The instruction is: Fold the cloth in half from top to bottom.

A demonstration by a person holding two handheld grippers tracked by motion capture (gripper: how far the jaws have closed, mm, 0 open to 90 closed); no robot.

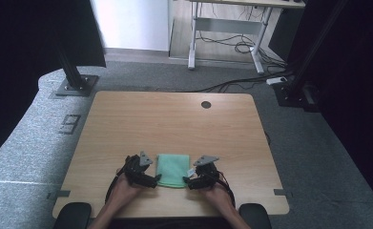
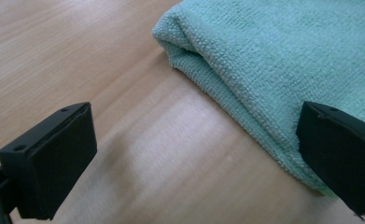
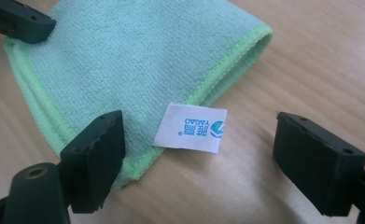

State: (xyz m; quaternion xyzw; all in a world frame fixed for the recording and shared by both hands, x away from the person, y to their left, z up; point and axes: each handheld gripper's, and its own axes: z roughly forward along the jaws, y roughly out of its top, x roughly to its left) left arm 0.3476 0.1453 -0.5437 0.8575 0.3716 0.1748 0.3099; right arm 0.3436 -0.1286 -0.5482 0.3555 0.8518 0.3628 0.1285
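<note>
A folded light-green cloth [image 1: 173,170] lies flat on the wooden table [image 1: 174,119] near its front edge. My left gripper [image 1: 151,181] sits at the cloth's left side and my right gripper [image 1: 189,182] at its right side. Seen from the left gripper [image 2: 196,133], the jaws stand wide open; the cloth's [image 2: 273,56] folded edge runs under the right jaw, and bare wood lies between the jaws. The right gripper [image 3: 199,140] is open too. Its left jaw hangs over a corner of the cloth [image 3: 124,60], and the white label [image 3: 192,127] lies between its jaws.
A round cable hole [image 1: 206,104] sits at the table's far edge. Black frame posts stand on the grey carpet at the far left [image 1: 74,85] and far right [image 1: 294,90]. Behind them are a white desk frame [image 1: 227,28] and loose cables [image 1: 241,47].
</note>
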